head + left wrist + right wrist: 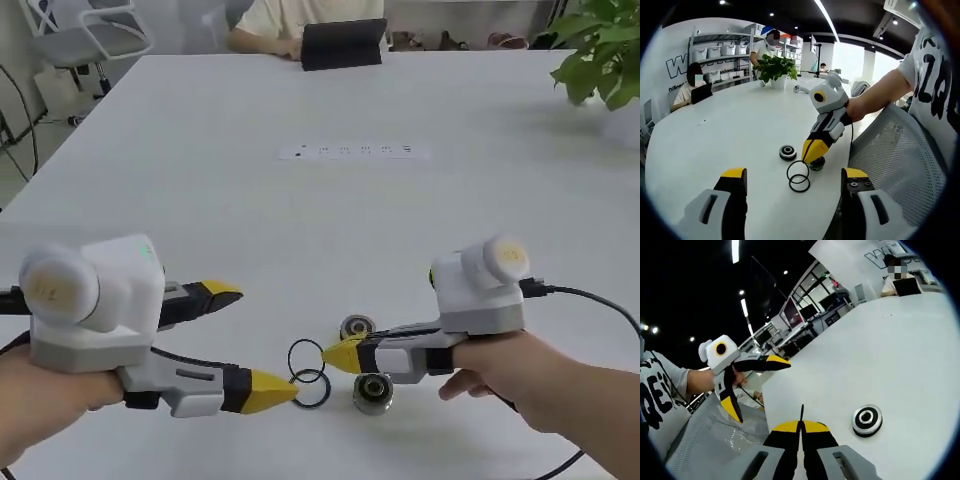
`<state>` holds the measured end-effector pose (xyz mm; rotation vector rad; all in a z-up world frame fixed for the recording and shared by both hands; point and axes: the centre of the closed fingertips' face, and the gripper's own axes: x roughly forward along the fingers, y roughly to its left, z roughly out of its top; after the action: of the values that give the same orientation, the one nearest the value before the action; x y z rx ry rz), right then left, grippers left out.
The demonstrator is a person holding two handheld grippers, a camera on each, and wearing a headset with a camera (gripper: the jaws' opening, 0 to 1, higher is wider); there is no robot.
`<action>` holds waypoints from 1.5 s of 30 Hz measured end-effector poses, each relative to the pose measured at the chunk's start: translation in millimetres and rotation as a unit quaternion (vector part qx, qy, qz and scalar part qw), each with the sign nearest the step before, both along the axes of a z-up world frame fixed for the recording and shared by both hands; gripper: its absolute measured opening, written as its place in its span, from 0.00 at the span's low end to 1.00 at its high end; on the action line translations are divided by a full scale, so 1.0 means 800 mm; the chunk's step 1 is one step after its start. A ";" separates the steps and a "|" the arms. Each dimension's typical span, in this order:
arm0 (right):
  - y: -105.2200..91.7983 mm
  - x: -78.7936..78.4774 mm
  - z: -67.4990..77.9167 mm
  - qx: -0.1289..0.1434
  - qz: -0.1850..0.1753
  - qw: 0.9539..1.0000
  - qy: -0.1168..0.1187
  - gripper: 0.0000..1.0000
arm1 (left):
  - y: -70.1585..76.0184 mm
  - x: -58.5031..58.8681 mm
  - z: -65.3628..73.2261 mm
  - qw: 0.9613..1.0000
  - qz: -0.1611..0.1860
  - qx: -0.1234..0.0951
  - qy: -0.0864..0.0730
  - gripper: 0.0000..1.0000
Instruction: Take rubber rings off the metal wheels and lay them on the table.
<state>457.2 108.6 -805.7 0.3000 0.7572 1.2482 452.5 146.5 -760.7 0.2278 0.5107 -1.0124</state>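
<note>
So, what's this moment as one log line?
left gripper open | right gripper shut on rubber ring | second rubber ring on table | far metal wheel, near metal wheel alongside

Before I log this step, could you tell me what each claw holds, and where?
The right claw pinches a rubber ring by its rim; the left claw is open and holds nothing.

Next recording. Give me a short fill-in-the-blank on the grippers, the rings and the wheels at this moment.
1. The left gripper holds nothing, and its jaws stand ___.
2. The right gripper has its jaws ___ at the edge of the far rubber ring.
3. The near rubber ring lies on the table, which makes ___ rings off the wheels.
4. The near metal wheel and the far metal wheel make ___ wheels by the rings.

Missing words: open; shut; two; two
</note>
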 end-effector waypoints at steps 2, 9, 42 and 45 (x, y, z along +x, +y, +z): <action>0.003 -0.002 -0.002 -0.001 0.004 1.000 0.007 0.00 | 0.002 -0.001 -0.001 1.000 0.002 0.000 0.002 0.75; 0.008 -0.009 -0.012 -0.016 0.020 1.000 0.011 0.00 | 0.005 -0.006 -0.005 1.000 0.006 0.001 0.006 0.75; -0.004 -0.005 -0.045 -0.094 0.028 0.995 -0.023 0.00 | 0.009 -0.012 -0.014 1.000 0.004 0.017 0.015 0.74; -0.004 -0.002 -0.045 -0.098 0.026 0.994 -0.033 0.02 | 0.008 -0.012 -0.015 1.000 0.004 0.018 0.016 0.74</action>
<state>455.5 105.2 -841.4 0.0784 0.8270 1.2160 443.3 153.1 -772.5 0.2423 0.5580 -1.0014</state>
